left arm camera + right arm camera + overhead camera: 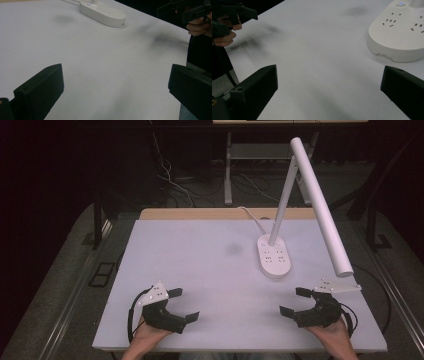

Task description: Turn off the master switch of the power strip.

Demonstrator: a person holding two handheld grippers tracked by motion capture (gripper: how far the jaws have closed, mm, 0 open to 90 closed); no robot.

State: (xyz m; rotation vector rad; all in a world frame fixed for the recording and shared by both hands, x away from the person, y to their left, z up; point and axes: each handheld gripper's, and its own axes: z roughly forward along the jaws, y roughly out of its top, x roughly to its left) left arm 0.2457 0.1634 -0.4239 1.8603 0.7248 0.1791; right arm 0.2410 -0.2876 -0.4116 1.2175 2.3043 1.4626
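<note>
L claw point(184, 304) wide open, jaws well apart, nothing btwn them, just bare surface point(200, 255). Sits near front-left corner of surface, held by person's left hand point(145, 332) coming in from bottom edge. Grey 3-cornered plate on top, black cable looping off its left side.

R claw point(295, 301) also wide open, empty, near front-right of surface, in person's right hand point(334, 330). Both claws point inward, roughly facing each other, well apart.

Left gripper view: own jaws spread to both edges of the shot, white surface btwn; R claw point(183, 11) visible far off top right w/ fingers point(197, 26) wrapped on it.

Right gripper view: same spread, L claw point(232, 15) far off top left.

Only obj on surface: white desk lamp. Oval base point(273, 256) w/ socket slots on top, sits right of centre, beyond R claw and not touching it. In right gripper view base point(397, 37) is near the right jaw, small blue light on top. Stem rises from base, long tubular head point(322, 205) slants down toward front-right, its end above the R claw area. White cord runs from base to back edge.

Faint dark smudge point(233, 249) on surface left of base.
</note>
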